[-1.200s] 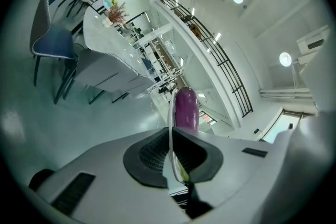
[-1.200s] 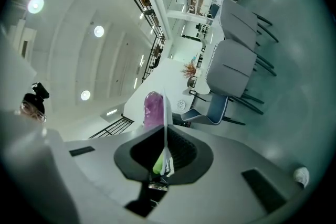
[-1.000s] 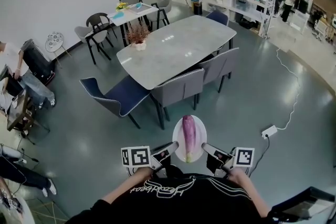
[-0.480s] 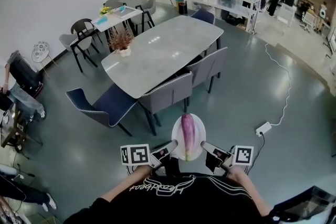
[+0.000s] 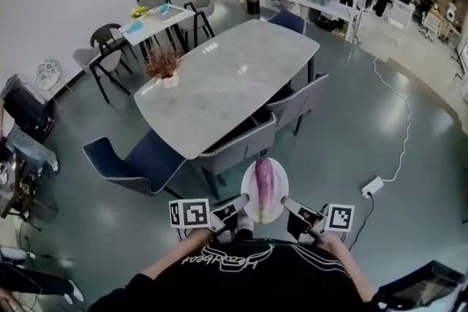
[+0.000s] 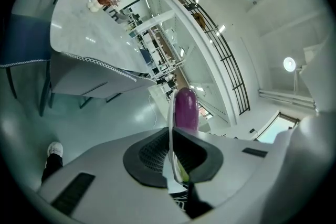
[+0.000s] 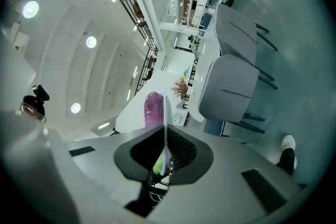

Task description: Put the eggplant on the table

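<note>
A purple eggplant (image 5: 264, 183) with a green stem end lies on a white plate (image 5: 280, 202) held just in front of the person's body. My left gripper (image 5: 242, 204) is shut on the plate's left rim and my right gripper (image 5: 286, 204) is shut on its right rim. In the left gripper view the thin plate rim (image 6: 170, 128) runs between the pads of the gripper (image 6: 173, 161), with the eggplant (image 6: 186, 108) beyond. The right gripper view shows the same: rim (image 7: 165, 122), eggplant (image 7: 153, 108), gripper (image 7: 165, 159). The long grey table (image 5: 227, 80) stands ahead.
Two grey chairs (image 5: 238, 146) (image 5: 301, 103) line the table's near side, and a blue chair (image 5: 135, 157) stands at its left end. A potted plant (image 5: 164, 66) sits on the table. A power strip with cable (image 5: 373, 187) lies on the floor at right.
The person has walked forward with the plate held between both grippers. The table and its chairs now stand closer and larger in the head view. The grip on the plate is unchanged.
</note>
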Demonstrator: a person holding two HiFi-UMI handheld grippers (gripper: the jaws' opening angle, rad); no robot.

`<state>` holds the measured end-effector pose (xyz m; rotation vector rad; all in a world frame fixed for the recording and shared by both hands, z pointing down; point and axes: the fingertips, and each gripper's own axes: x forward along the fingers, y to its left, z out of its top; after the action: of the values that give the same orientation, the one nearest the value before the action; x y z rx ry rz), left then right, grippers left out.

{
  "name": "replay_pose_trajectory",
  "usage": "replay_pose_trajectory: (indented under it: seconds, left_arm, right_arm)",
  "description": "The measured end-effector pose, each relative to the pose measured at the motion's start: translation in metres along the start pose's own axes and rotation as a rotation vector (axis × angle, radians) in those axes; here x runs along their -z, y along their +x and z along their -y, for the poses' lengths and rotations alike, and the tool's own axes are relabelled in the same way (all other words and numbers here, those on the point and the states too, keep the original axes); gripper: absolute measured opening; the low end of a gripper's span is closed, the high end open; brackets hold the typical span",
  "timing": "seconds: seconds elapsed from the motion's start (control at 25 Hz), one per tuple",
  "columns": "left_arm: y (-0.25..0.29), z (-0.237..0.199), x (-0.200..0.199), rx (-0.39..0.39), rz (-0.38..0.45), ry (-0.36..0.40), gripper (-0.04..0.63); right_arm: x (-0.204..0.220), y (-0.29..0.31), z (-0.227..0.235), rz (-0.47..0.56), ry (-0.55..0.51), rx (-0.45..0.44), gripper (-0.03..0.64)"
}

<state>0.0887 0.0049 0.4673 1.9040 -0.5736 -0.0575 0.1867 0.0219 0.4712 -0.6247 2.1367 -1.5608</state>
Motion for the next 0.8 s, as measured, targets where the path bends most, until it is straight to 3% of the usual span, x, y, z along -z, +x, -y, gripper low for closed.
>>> replay_pose_trajectory:
  seconds: [0.48,0.8]
  left_arm:
    - [0.027,-0.067,-0.165,0.006,-0.019,-0.020,0.026]
    - [0.016,-0.094,-0.238,0.021,0.025,-0.008,0.026]
  right_arm:
    - [-0.105,0.141,0.035,0.000,0.008,0.035,0.018]
    - [-0.135,0.214,0.039,-0.017,-0.020,0.029,0.018]
